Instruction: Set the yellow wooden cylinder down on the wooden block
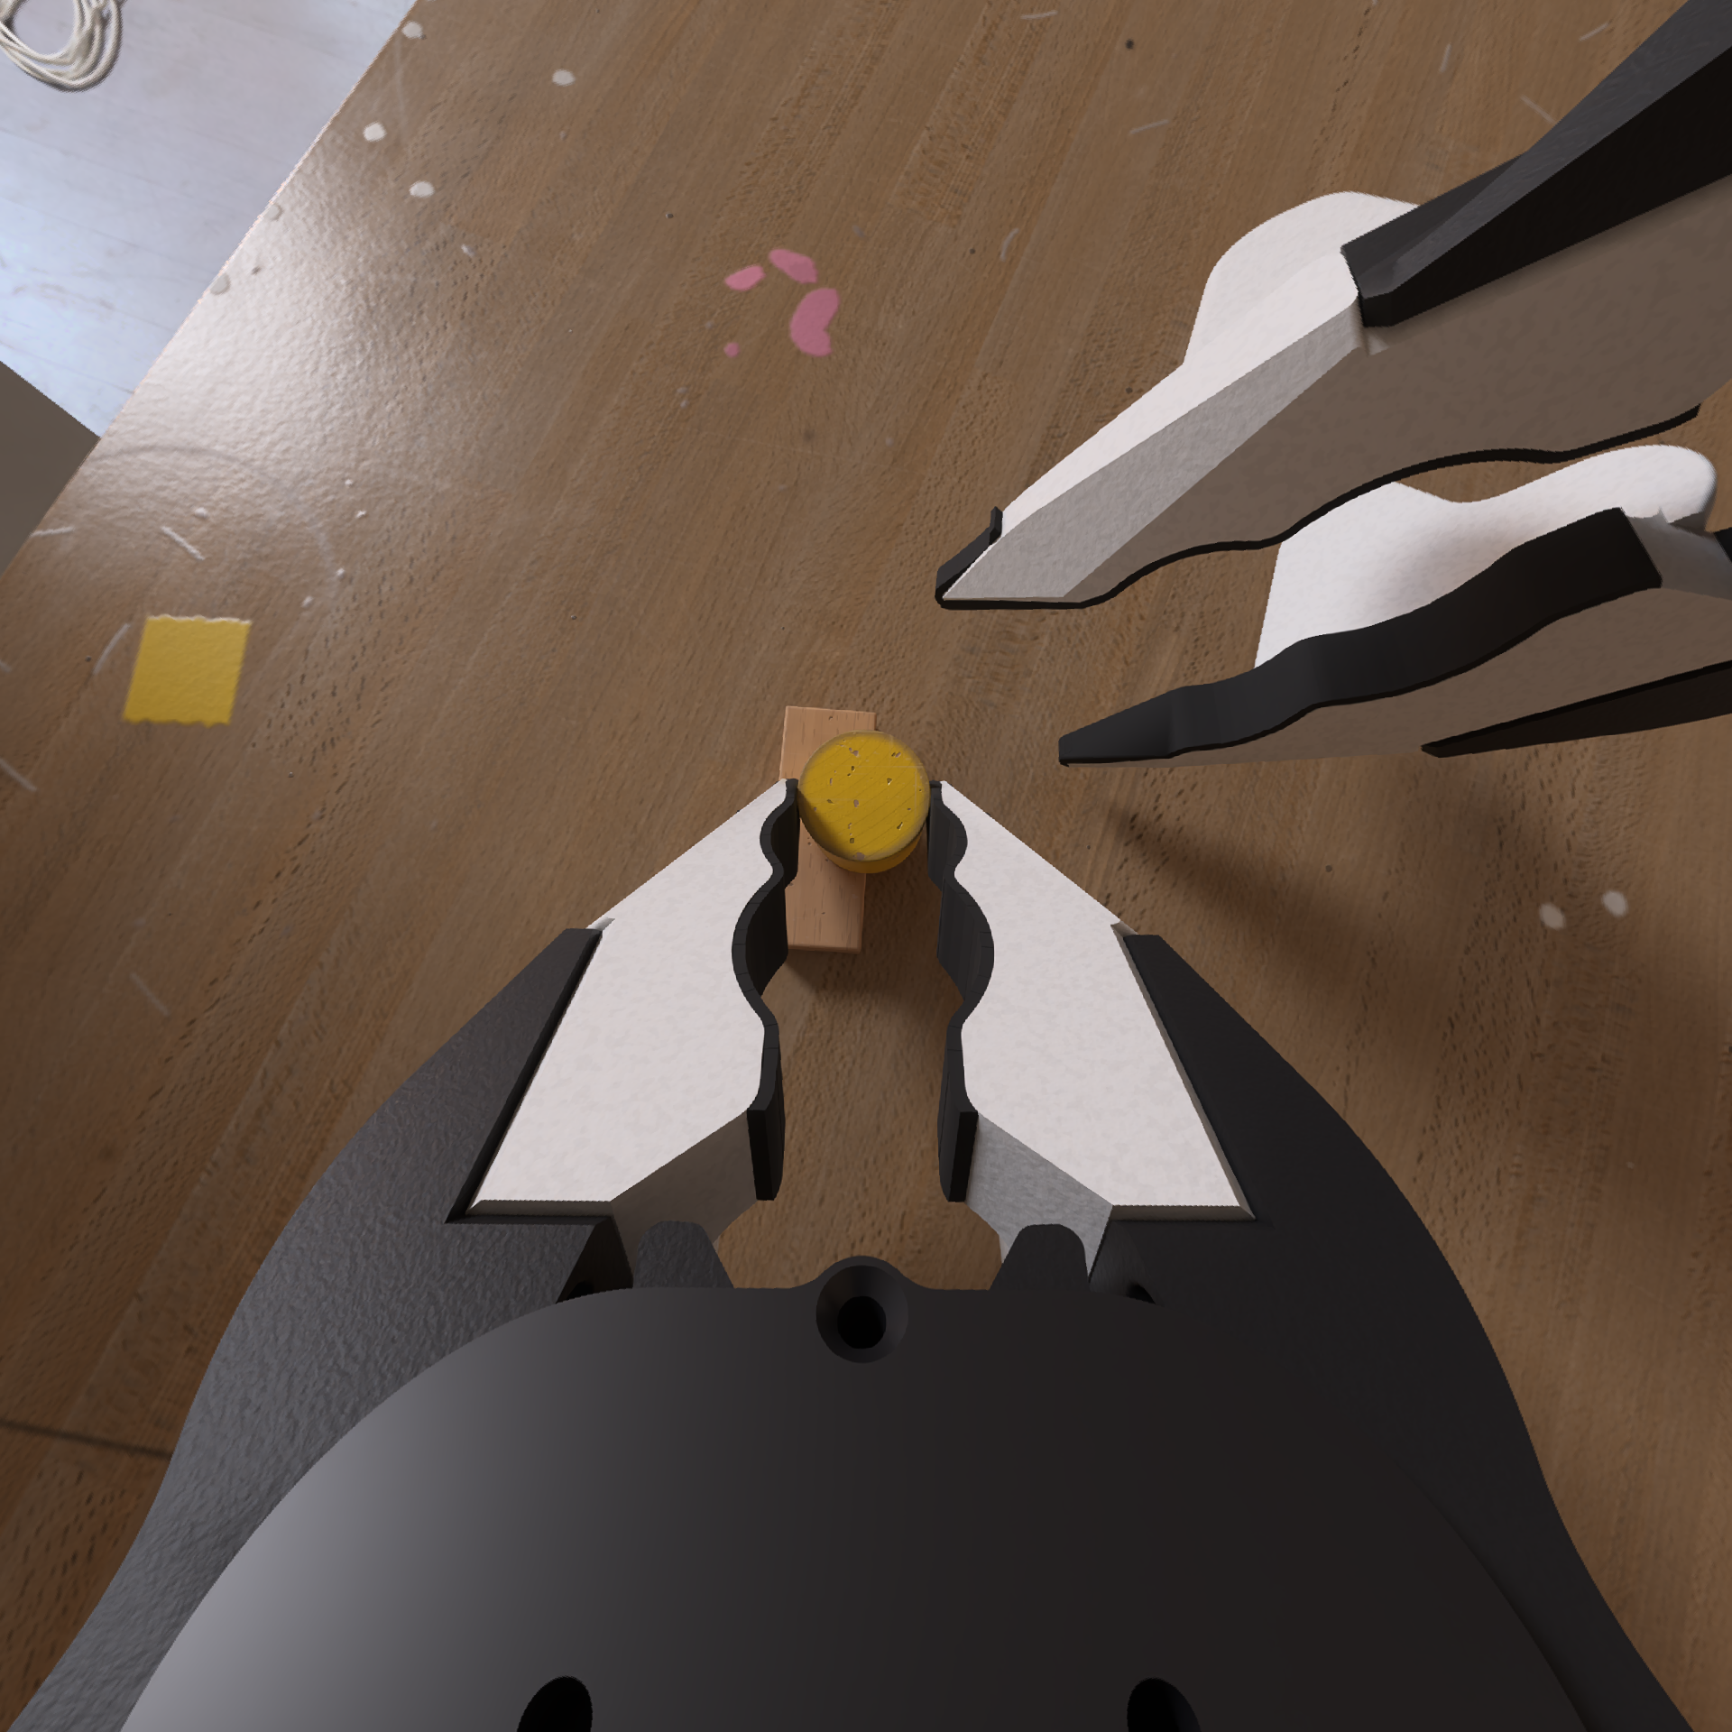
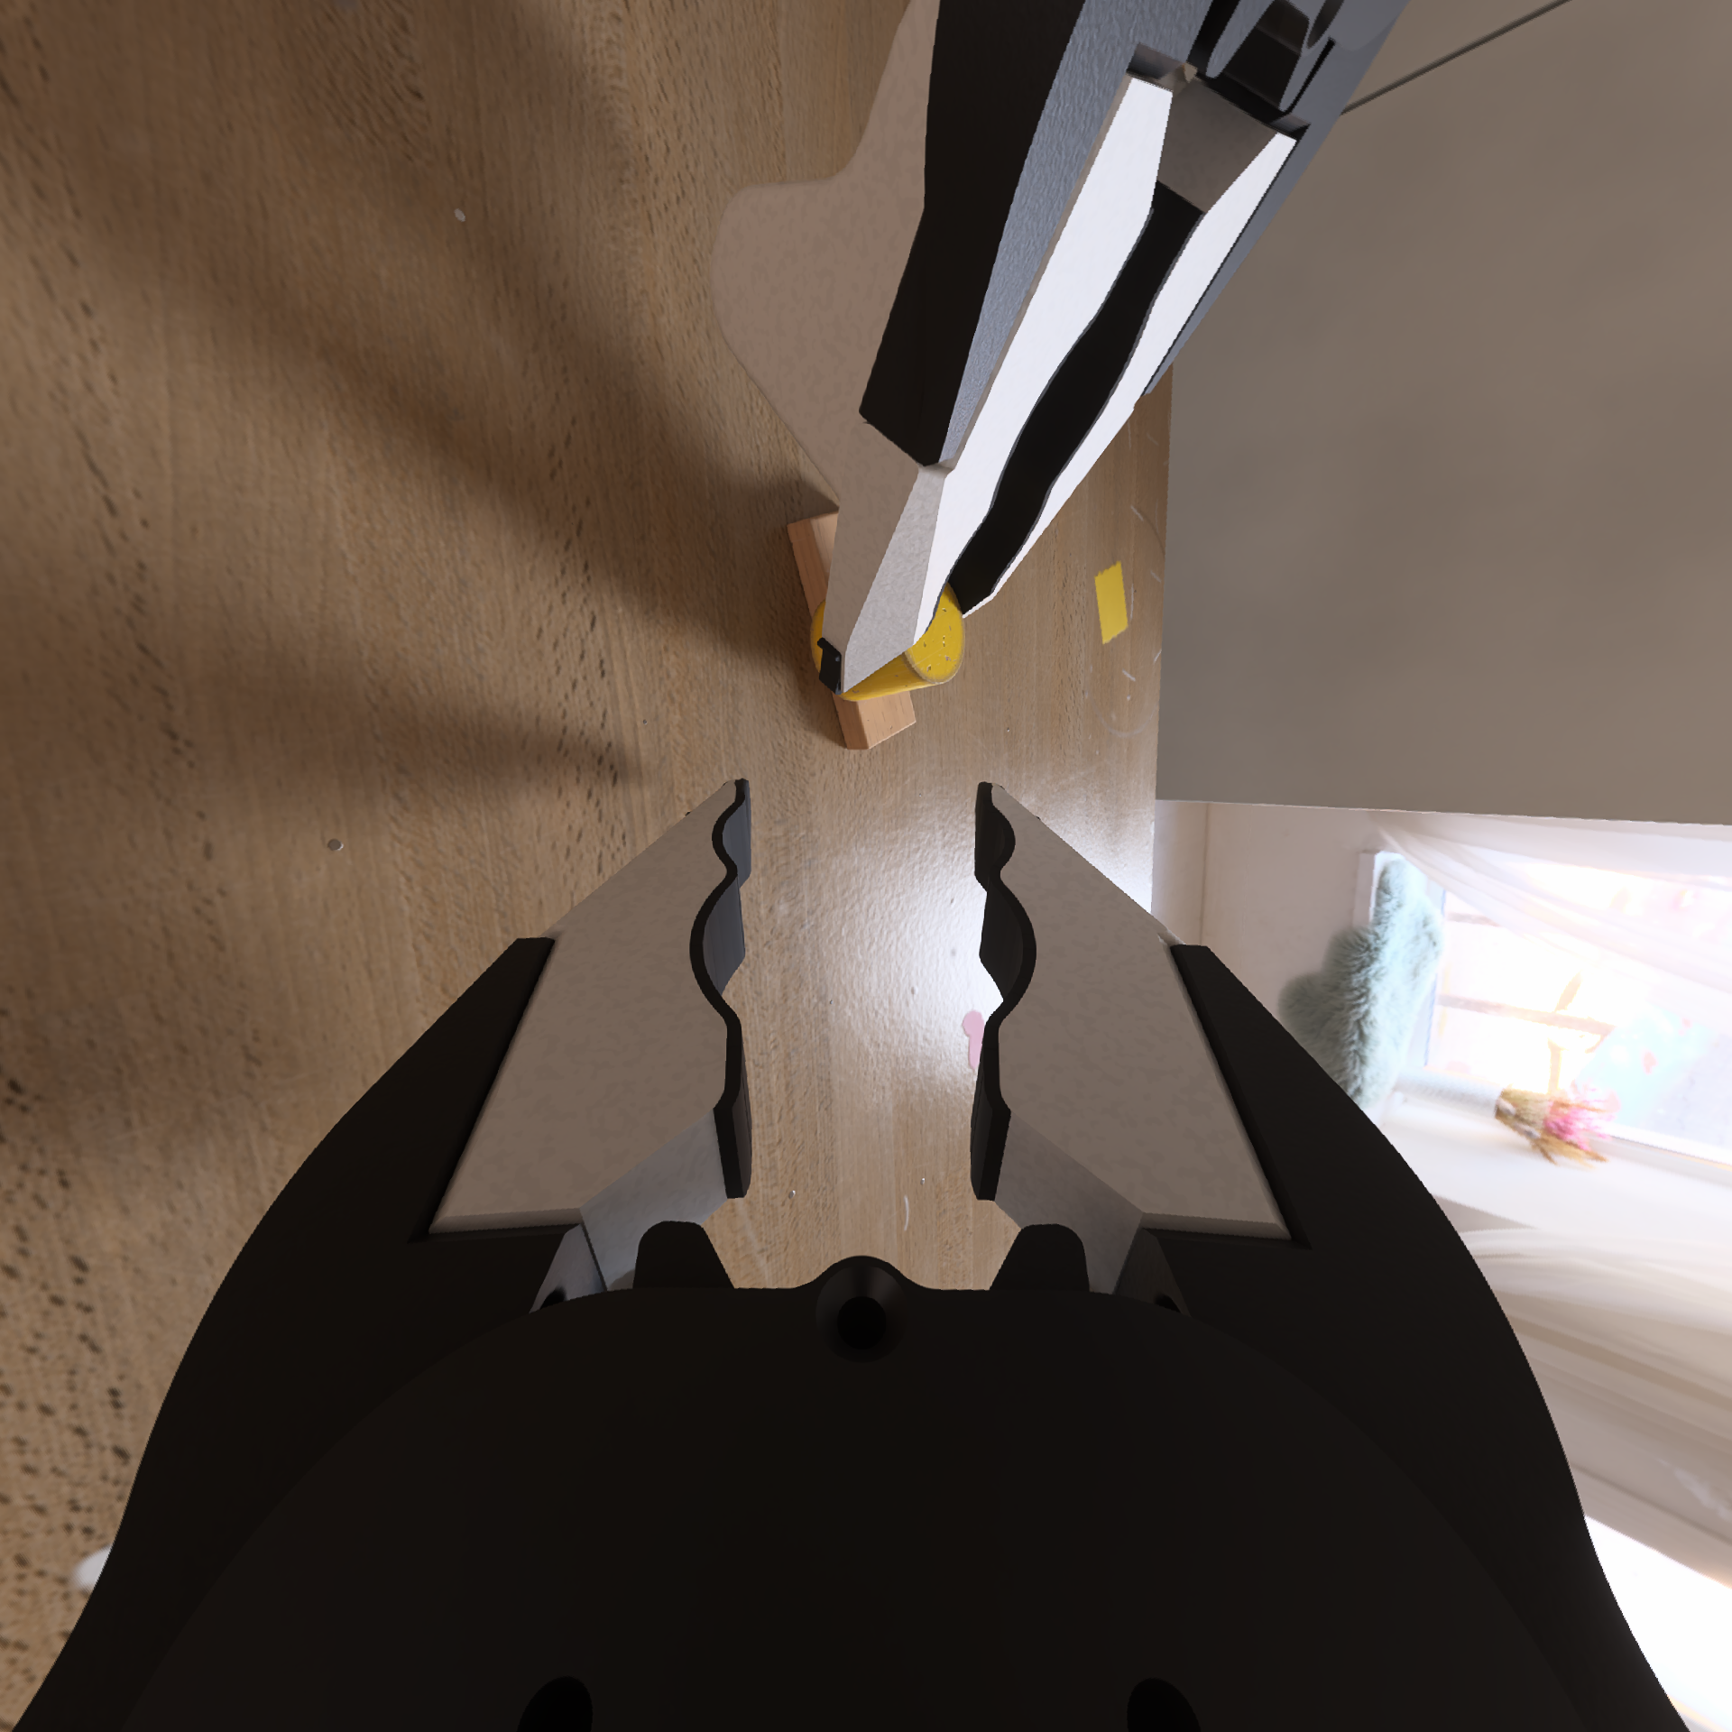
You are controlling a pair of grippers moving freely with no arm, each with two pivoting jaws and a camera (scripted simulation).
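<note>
My left gripper is shut on the yellow wooden cylinder, gripping its sides at the fingertips with the round top facing the camera. The cylinder stands upright over the far half of the small wooden block, which lies flat on the wooden table. I cannot tell whether it touches the block. The right wrist view shows the left gripper coming down from above on the cylinder and the block. My right gripper is open and empty, a short way from the block; it also shows in the left wrist view.
A yellow paper square lies on the table to the left, and pink paint spots lie farther off. The table edge runs along the upper left, with a coiled white cord on the floor beyond. A grey wall stands beside the table.
</note>
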